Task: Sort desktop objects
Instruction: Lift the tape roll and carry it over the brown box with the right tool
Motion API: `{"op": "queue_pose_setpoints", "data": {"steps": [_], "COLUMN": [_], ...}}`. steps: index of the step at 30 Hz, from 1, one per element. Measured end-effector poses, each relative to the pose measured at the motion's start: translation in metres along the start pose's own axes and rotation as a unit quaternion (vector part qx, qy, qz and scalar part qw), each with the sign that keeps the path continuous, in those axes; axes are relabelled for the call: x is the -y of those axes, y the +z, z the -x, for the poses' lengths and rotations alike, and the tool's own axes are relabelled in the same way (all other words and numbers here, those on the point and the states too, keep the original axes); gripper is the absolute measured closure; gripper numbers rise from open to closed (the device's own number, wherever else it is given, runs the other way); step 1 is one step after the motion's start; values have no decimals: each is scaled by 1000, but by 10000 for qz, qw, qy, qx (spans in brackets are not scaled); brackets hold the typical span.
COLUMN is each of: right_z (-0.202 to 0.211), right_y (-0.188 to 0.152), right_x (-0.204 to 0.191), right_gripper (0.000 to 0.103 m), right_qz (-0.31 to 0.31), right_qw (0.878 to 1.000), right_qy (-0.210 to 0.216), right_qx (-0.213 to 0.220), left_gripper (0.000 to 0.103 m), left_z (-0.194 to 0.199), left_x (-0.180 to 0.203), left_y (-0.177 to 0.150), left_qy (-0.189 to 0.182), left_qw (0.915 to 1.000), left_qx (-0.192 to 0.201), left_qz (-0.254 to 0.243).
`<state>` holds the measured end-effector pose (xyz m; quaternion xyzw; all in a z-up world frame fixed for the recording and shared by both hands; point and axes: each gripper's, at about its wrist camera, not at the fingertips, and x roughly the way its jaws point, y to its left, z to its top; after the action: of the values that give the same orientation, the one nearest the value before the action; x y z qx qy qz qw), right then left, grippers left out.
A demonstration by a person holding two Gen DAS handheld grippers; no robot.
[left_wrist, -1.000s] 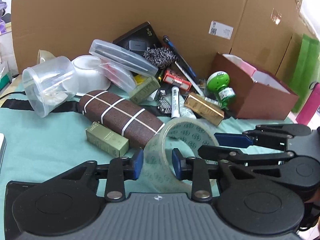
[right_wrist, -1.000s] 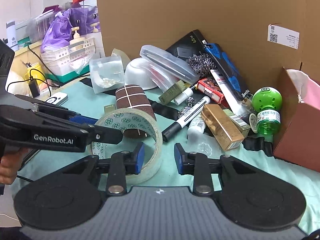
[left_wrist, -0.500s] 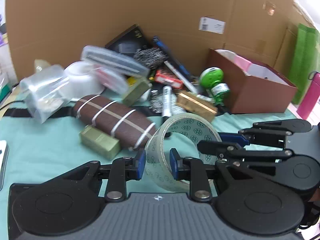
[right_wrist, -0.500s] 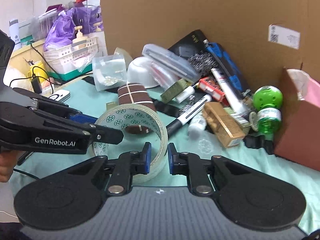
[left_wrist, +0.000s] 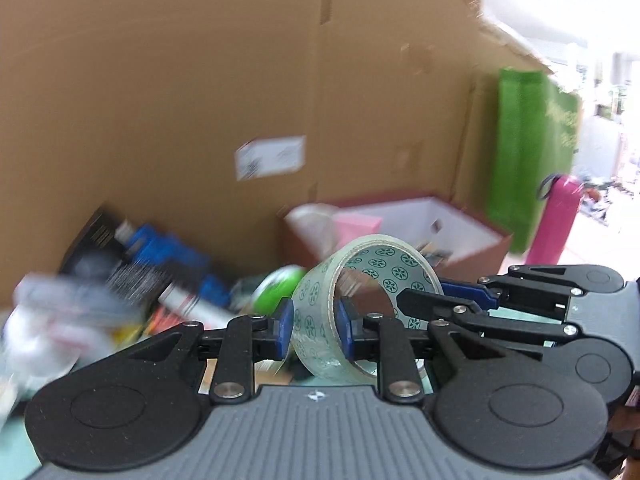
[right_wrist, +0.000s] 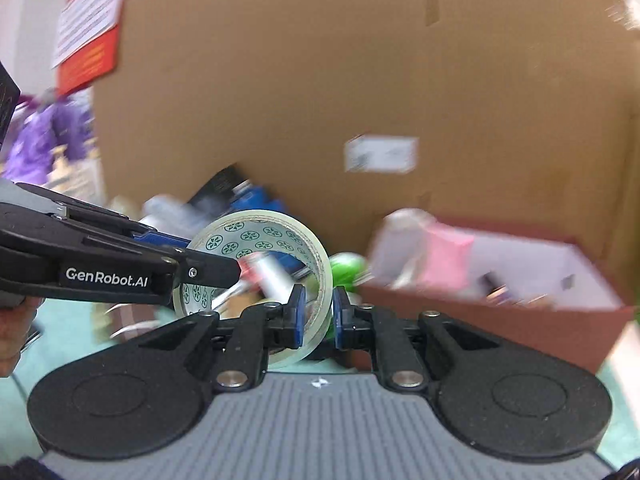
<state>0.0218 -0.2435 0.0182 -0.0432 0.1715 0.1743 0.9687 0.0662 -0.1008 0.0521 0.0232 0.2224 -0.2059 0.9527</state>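
Observation:
A roll of clear tape (left_wrist: 384, 264) with a green pattern inside hangs in the air, held by both grippers. My left gripper (left_wrist: 314, 328) has its blue pads on either side of the roll's left wall, and its jaws are closing on it. My right gripper (right_wrist: 318, 312) is shut on the roll's right wall. In the left wrist view the right gripper (left_wrist: 424, 292) reaches in from the right. In the right wrist view the tape roll (right_wrist: 256, 236) sits left of centre, and the left gripper (right_wrist: 212, 256) comes in from the left.
A red-brown open box (left_wrist: 472, 256) with pink and white things inside stands just behind the roll, and it shows as the box (right_wrist: 480, 320) in the right wrist view. A tall cardboard wall (left_wrist: 200, 100) closes the back. A blurred pile (left_wrist: 120, 292) and a green bottle (left_wrist: 276, 288) lie to the left.
The right gripper's jaws shut on the roll's wall. Both grippers rose with the tape off the teal cloth and swung right, so the red-brown box now sits behind it.

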Motion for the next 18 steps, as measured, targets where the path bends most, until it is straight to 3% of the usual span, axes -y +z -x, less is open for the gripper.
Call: {"op": "queue_pose_setpoints", "data": {"steps": [6, 10, 18], "right_z": [3, -17, -83], "right_y": [28, 38, 32], "right_x": [59, 91, 149], "right_gripper": [95, 95, 95], "right_qz": [-116, -38, -349], "right_qw": [9968, 9937, 9928], "right_qy": [-697, -1081, -1115], "right_qx": [373, 297, -251], "left_gripper": [83, 83, 84], "left_z": [-52, -94, -168], "left_x": [28, 39, 41], "left_y": [41, 54, 58], "left_qy": [-398, -533, -453], "left_qw": [9988, 9984, 9977], "left_qx": [116, -1, -505], "left_qz": [-252, -174, -91]}}
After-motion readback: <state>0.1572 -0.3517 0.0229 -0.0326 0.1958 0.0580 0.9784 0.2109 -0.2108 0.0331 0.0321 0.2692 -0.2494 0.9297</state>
